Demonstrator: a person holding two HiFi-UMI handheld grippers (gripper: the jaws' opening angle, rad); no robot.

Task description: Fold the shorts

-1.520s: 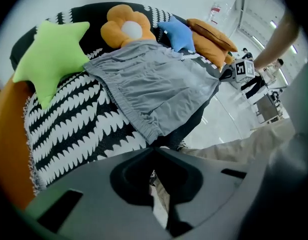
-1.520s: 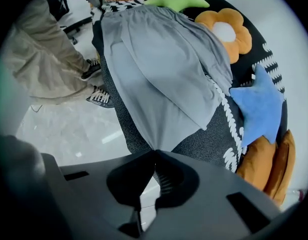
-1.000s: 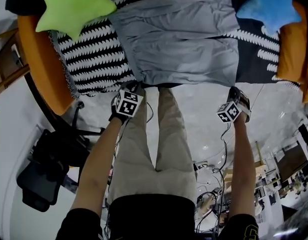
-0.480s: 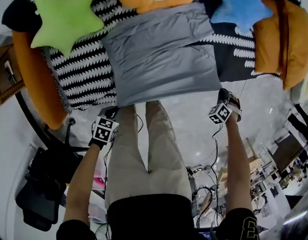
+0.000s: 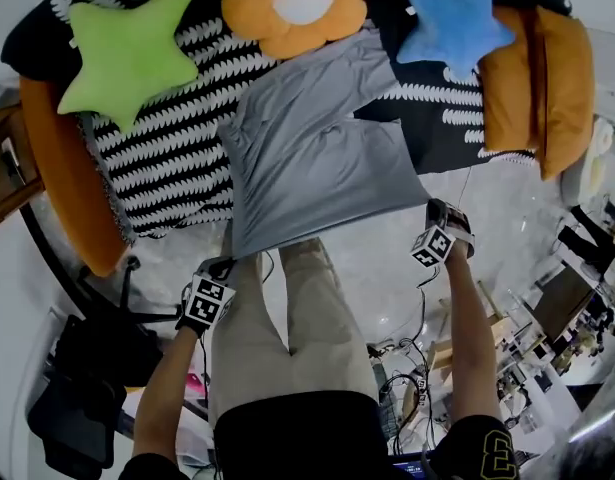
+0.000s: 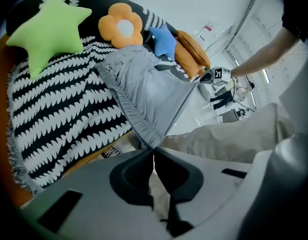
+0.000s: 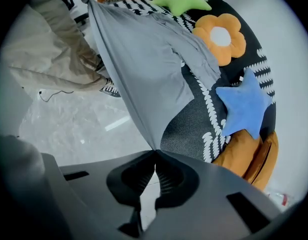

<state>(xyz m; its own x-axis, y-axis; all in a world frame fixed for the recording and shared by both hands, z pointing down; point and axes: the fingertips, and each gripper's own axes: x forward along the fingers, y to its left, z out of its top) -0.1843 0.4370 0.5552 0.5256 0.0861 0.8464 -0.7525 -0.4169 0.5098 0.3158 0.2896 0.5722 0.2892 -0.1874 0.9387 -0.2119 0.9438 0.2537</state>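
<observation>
The head view looks steeply down from above the person, over both arms and the legs, onto the striped blanket (image 5: 177,138) beyond. The left gripper view sits low, just behind the left tongs (image 6: 152,148). It faces along them across the grey shorts (image 6: 143,91), and the right tongs (image 6: 204,78) show far off at its right. The right gripper view rides just behind its own tongs and looks over the same cloth from the other side. All 3 views share the green star cushion (image 5: 127,53), the orange flower cushion (image 5: 299,8) and the blue star cushion (image 5: 452,18).
</observation>
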